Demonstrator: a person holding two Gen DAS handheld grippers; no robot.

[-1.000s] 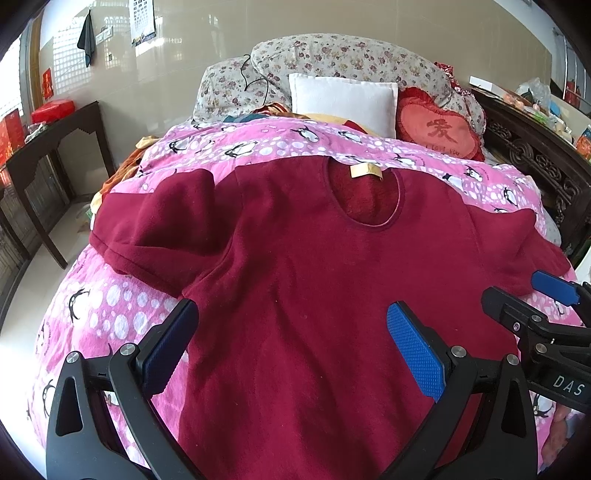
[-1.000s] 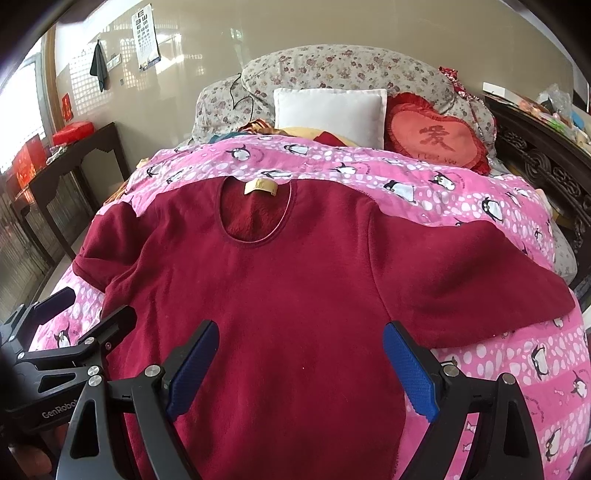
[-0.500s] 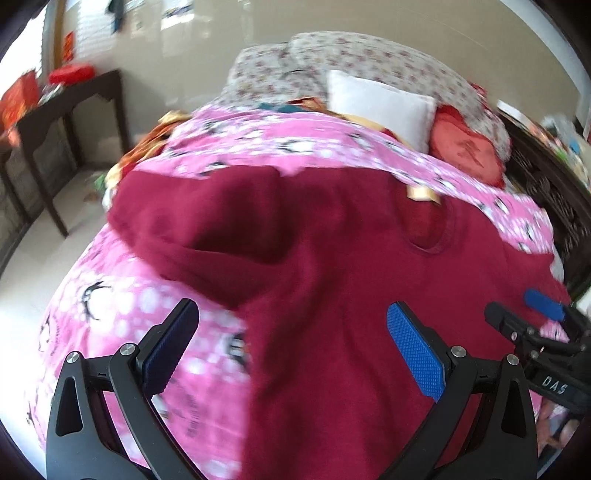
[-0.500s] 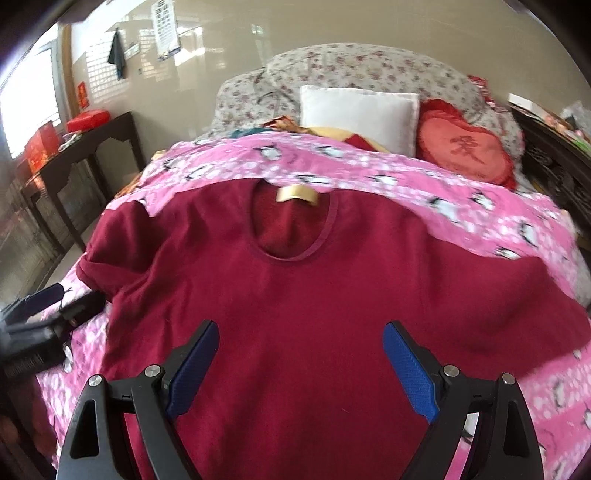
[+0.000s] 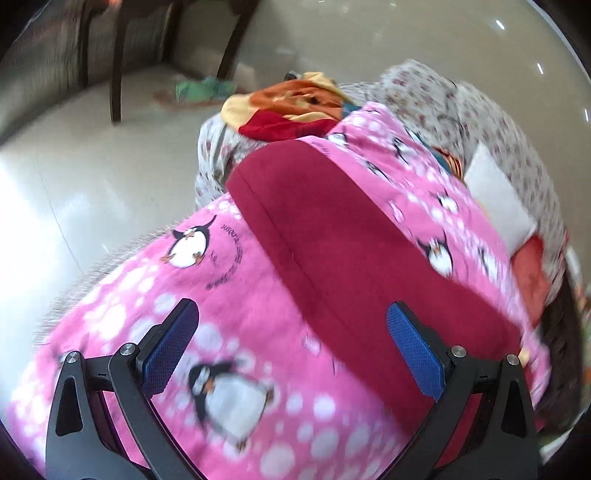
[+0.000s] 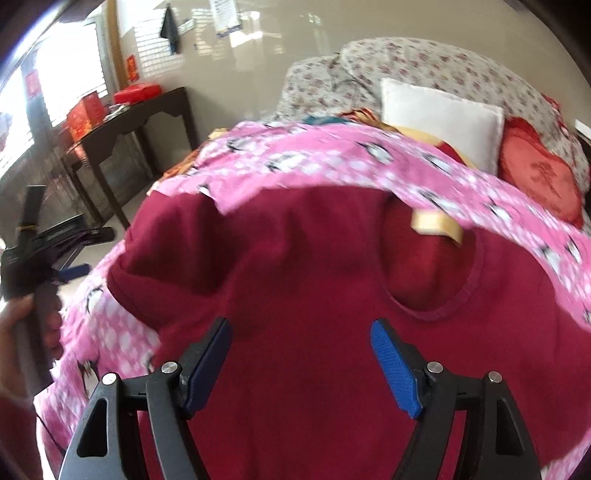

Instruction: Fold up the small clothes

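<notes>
blanket (image 5: pixel 258 302): curved dark print right of the penguin (image 5: pixel 188 242), blurred, not legible | heart cushion (image 6: pixel 543 181): one stitched Chinese char., right of white pillow (image 6: pixel 439 118), too soft to read | wall sheet (image 6: pixel 227 16): printed rows above pillow, unreadable | neck tag (image 6: pixel 437 223) on red top (image 6: pixel 314 332): blank

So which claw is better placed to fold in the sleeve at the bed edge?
Left, probably. The left claw is open right at the sleeve; the right claw is open over the sweater's chest.
</notes>
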